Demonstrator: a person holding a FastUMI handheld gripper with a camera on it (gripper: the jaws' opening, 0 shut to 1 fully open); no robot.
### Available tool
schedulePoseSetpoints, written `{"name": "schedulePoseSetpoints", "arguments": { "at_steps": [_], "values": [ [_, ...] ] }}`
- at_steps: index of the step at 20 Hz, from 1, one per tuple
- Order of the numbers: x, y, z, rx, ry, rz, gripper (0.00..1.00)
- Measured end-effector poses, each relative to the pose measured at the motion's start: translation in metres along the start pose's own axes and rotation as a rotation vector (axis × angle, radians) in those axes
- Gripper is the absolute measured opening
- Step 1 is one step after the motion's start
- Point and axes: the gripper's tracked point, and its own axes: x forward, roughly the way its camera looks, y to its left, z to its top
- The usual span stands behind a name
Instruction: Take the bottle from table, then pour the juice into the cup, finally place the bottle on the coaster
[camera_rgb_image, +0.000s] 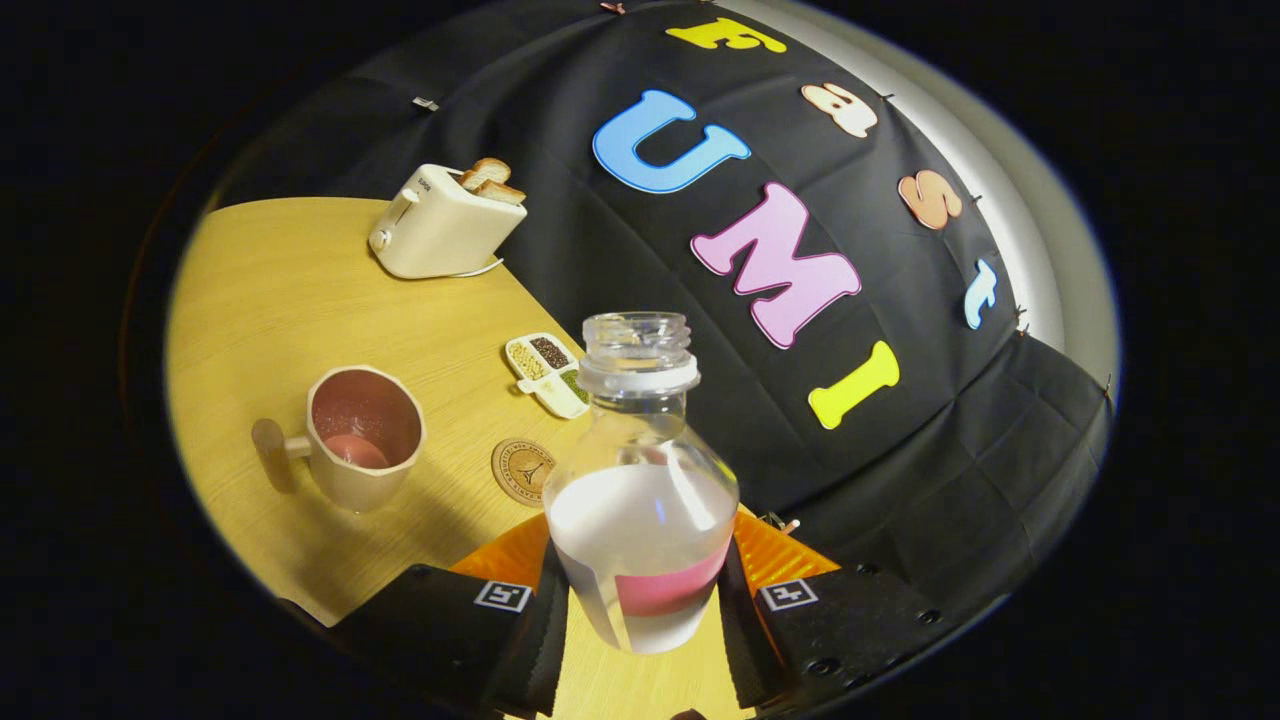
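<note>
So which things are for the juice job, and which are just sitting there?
For the job:
- bottle, held between the gripper jaws, cap off
- cup, some pink juice inside
- coaster, beside the cup

Just sitting there:
- toaster with toast in it
- divided dish of beans and seeds

Gripper (640, 600): two broad fingers w/ ribbed inner pads (545, 640), each carrying a square black-and-white marker tag (502, 596) on top; orange ridged housing (775, 555) behind; small screw holes on right finger.
</note>
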Motion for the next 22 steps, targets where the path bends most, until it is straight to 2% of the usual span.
{"name": "schedulePoseSetpoints", "arguments": {
  "at_steps": [6, 22],
  "values": [
    [0.02, 0.015, -0.011, -0.059, 0.028, 0.04, 0.68],
    [0.038, 0.067, -0.018, -0.527, -0.044, 0.139, 0.67]
  ]
}}
